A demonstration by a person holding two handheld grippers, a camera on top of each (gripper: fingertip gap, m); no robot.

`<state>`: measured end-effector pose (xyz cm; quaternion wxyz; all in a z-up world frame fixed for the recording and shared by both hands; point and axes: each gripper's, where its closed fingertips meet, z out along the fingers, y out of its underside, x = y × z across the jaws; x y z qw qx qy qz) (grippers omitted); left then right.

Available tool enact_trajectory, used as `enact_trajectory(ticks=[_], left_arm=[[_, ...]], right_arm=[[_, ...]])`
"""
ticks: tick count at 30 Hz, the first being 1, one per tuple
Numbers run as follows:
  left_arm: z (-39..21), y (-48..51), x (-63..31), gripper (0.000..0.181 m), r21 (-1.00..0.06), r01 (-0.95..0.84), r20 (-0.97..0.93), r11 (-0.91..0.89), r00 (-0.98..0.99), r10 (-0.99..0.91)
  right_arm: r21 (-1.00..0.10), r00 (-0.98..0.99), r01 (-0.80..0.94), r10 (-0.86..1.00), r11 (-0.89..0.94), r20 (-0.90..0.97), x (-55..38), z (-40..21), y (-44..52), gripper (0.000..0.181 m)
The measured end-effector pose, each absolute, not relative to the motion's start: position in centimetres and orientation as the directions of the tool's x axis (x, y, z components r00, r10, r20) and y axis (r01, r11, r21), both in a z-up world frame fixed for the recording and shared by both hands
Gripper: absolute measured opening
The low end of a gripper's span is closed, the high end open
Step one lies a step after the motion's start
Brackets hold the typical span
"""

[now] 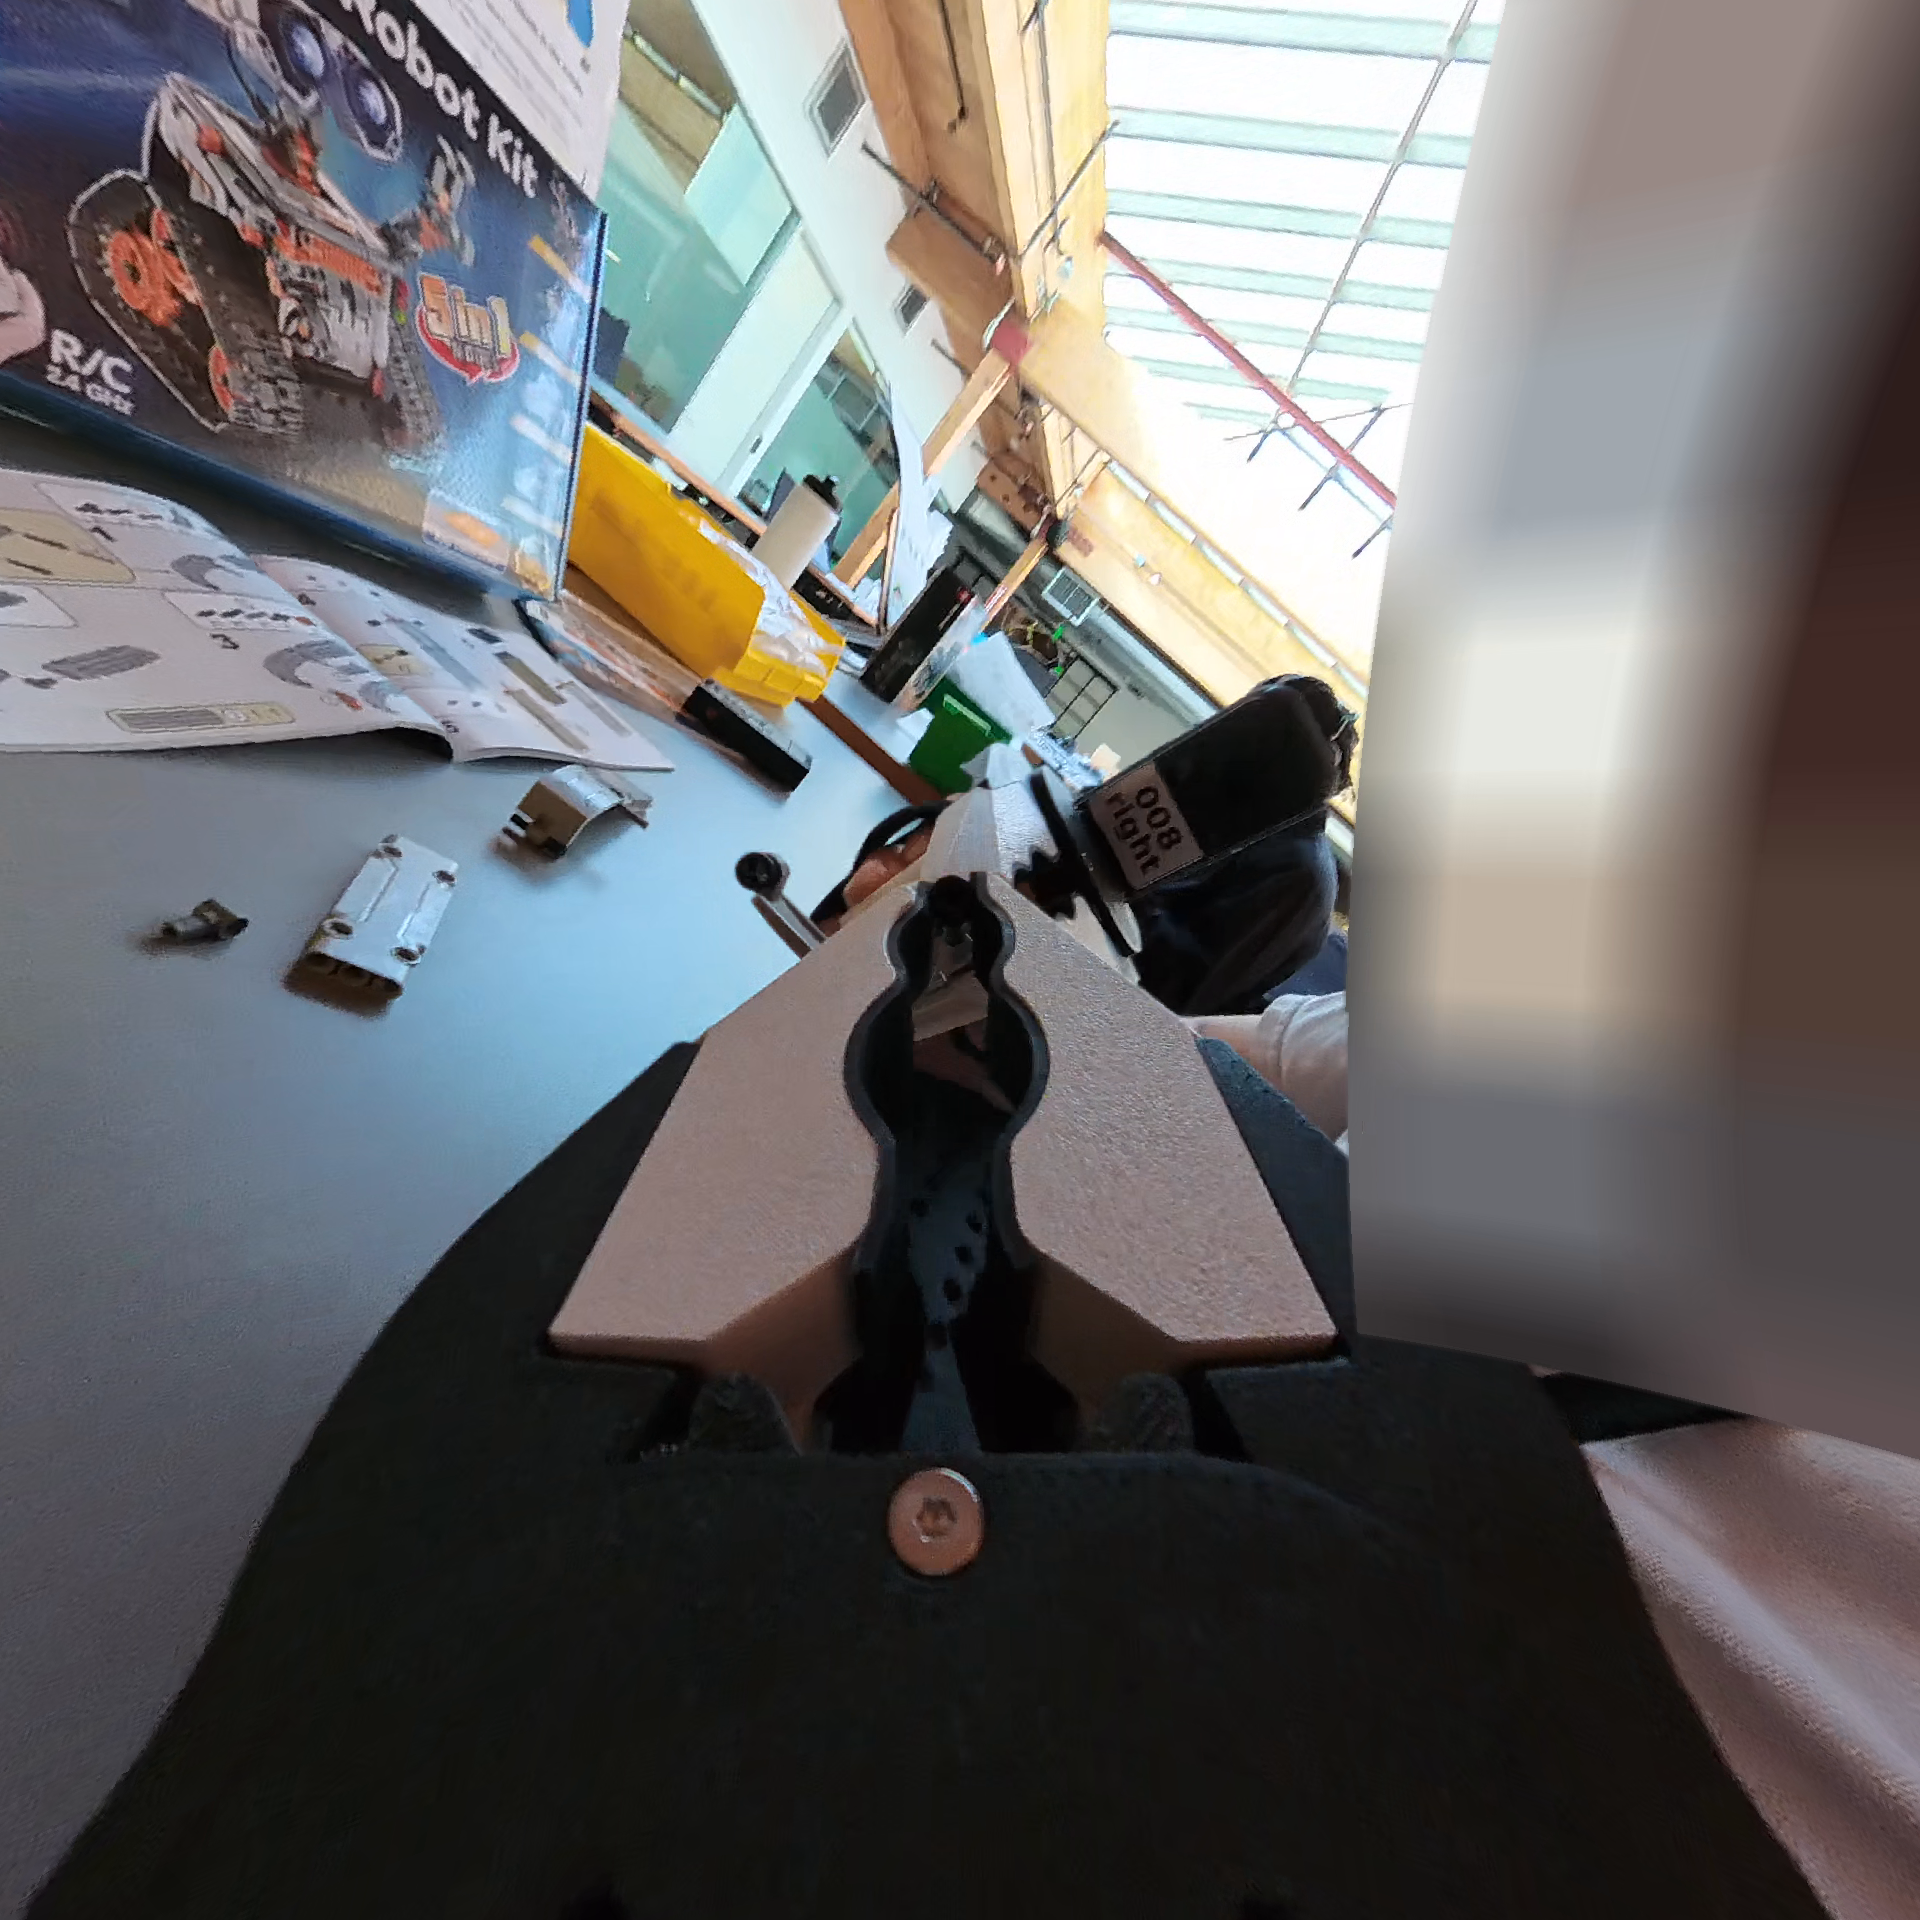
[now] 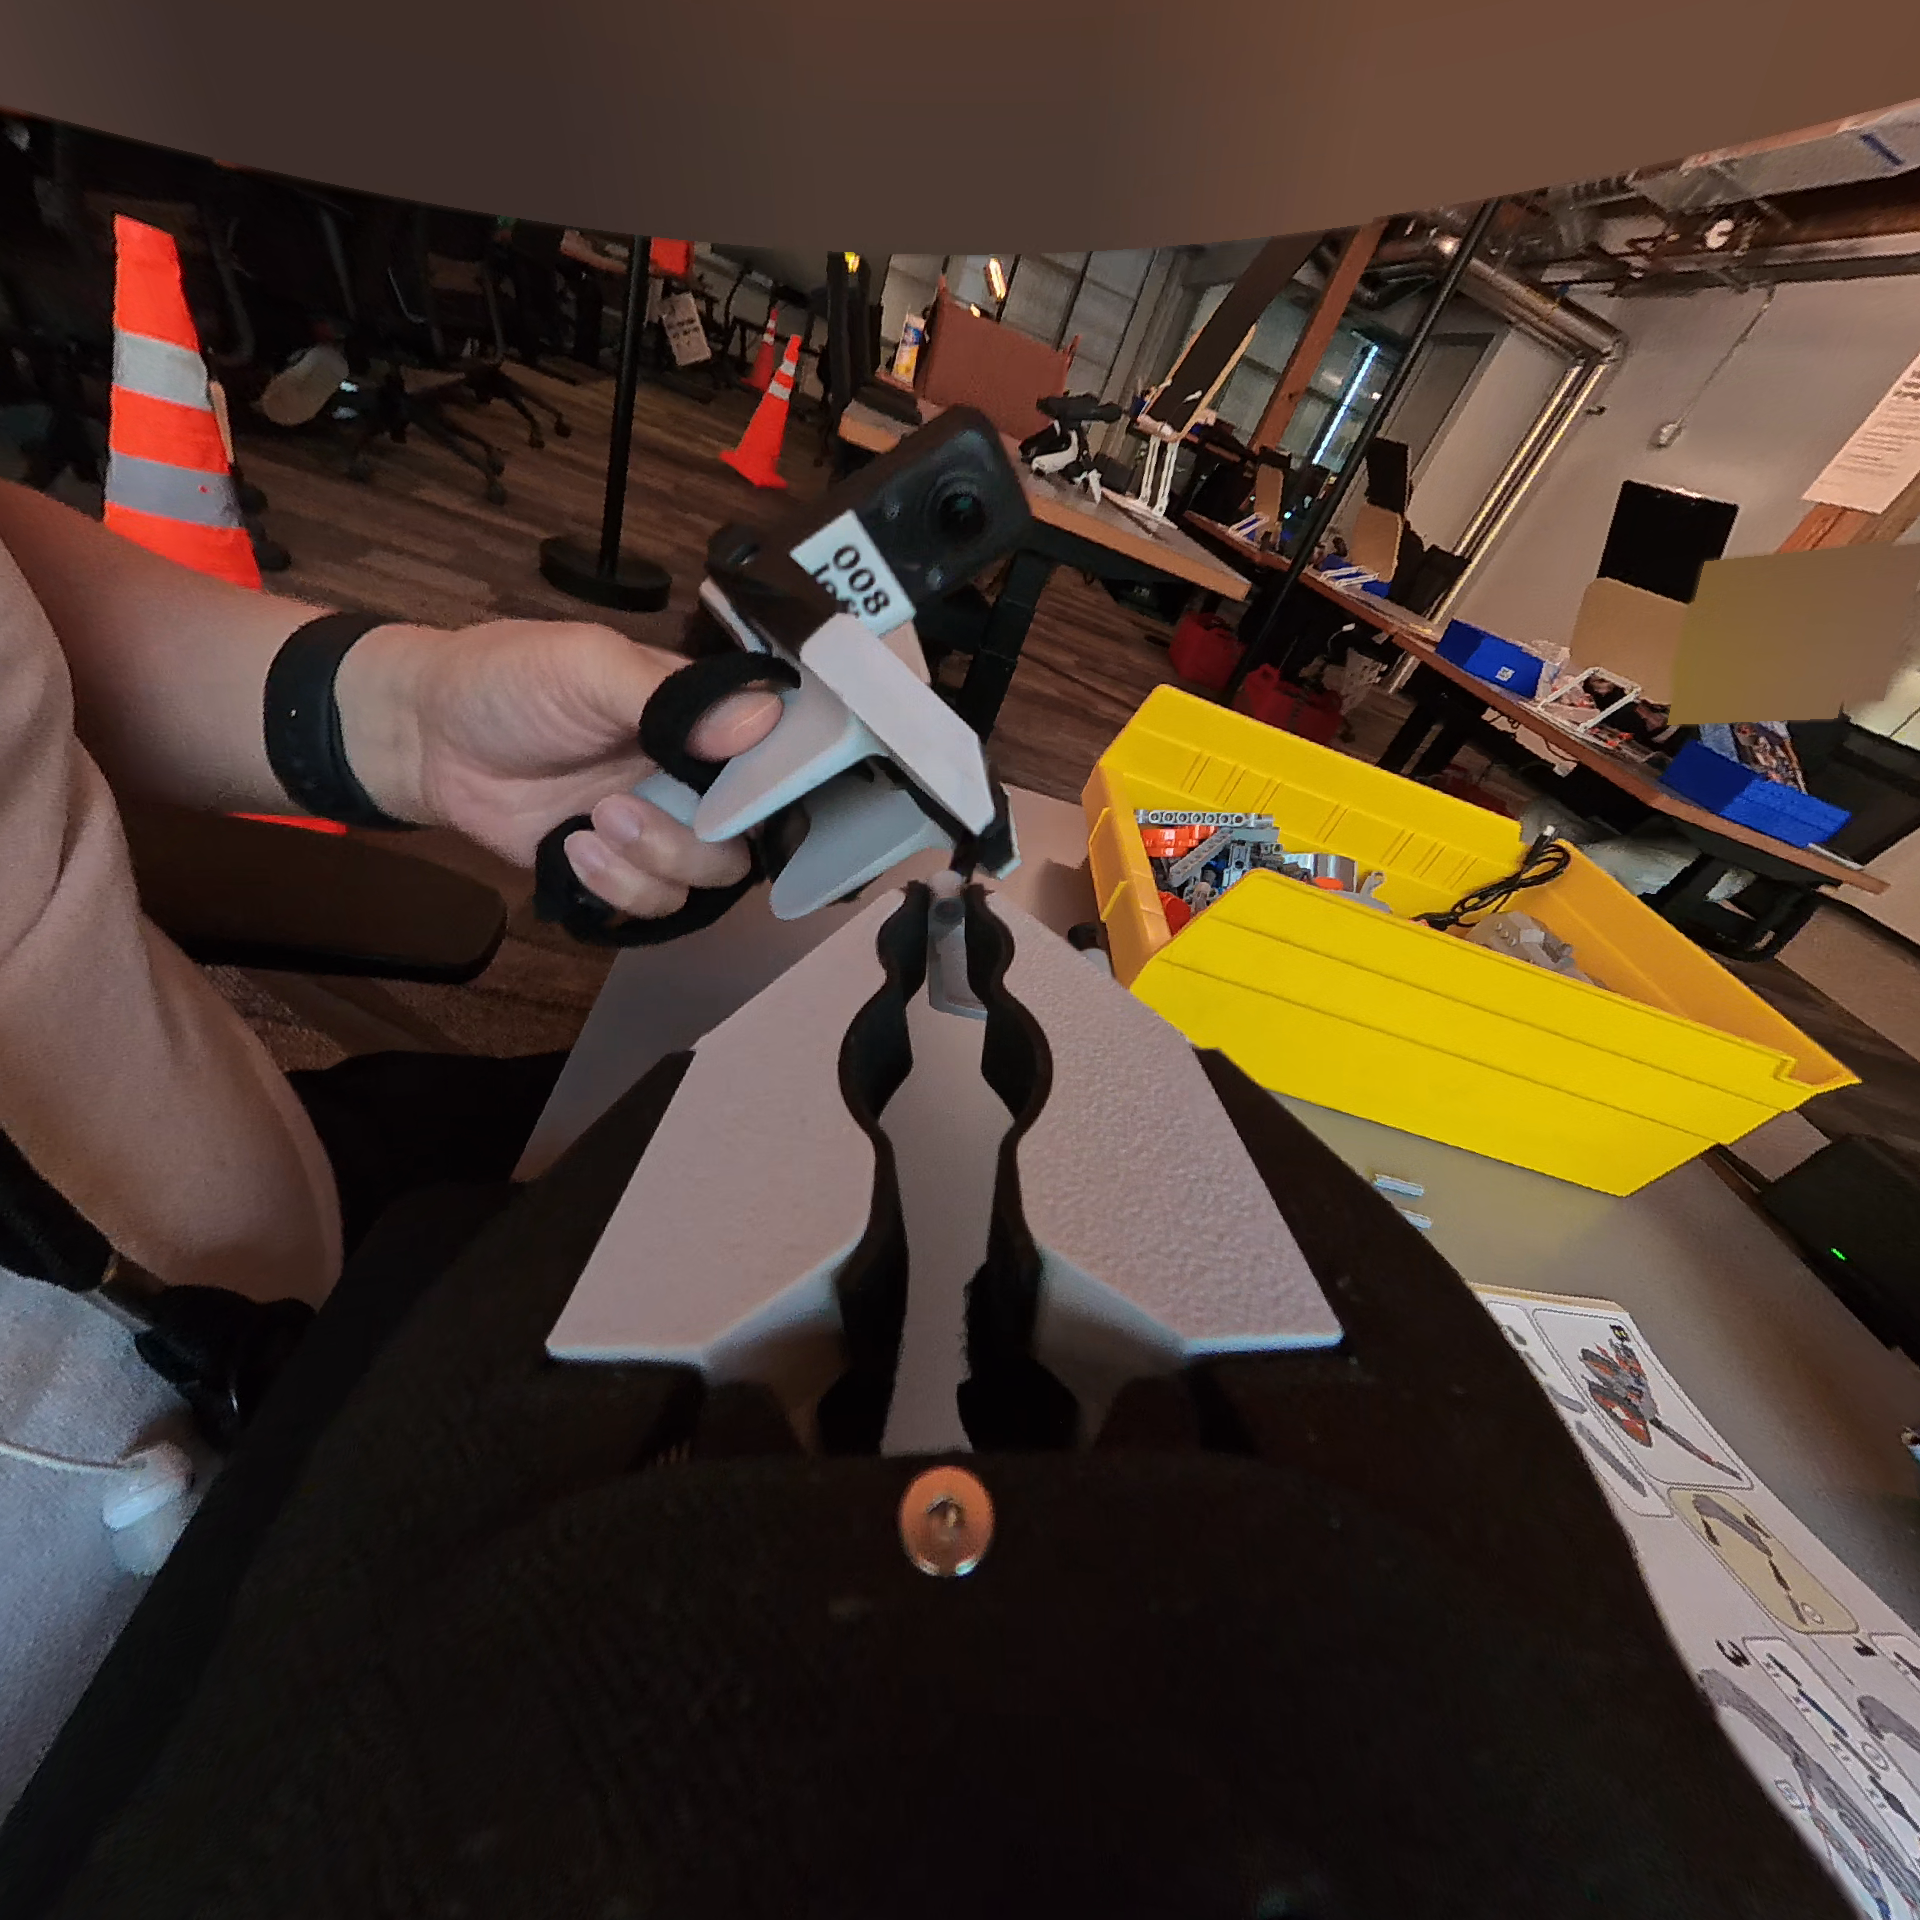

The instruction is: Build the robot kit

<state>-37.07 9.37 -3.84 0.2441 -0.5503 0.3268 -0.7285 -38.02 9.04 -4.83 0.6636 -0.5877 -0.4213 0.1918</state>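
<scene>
The right gripper [image 2: 948,914] has its fingers pinched on a small grey plastic piece [image 2: 952,961], held up in the air over the near edge of the table [image 2: 1558,1236]. Tip to tip with it comes the left gripper [image 1: 951,899], its fingers closed on a small dark pin [image 1: 951,925] that meets the top of the grey piece — the two grippers all but touch there. A bare hand [image 2: 540,738] with a black wristband works the left gripper's handle from the left side.

Down on the table, an open instruction booklet [image 1: 260,644] lies flat, and just in front of it sit loose bits: a flat grey panel [image 1: 379,925], a curved grey piece [image 1: 571,810], a tiny dark connector [image 1: 203,923] and a small black wheel on a stalk [image 1: 758,871].

Beyond the booklet a blue kit box [image 1: 312,260] stands on edge, and beside it — a little farther along — a yellow bin [image 2: 1455,997] holds a jumble of grey and orange parts, with a black cable draped over its rim. Far off on the floor stand orange traffic cones [image 2: 171,416].
</scene>
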Motion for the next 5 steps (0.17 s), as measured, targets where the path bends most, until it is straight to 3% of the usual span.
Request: enact_trajectory(ticks=[5], left_arm=[[-2.68, 9.28, -36.81, 0.005, -0.723, 0.074, 0.636, -0.687, -0.316, -0.704]], right_arm=[[-0.959, 0.597, 0.159, 0.752, 0.233, 0.281, -37.65, -3.59, 8.90, 0.005]])
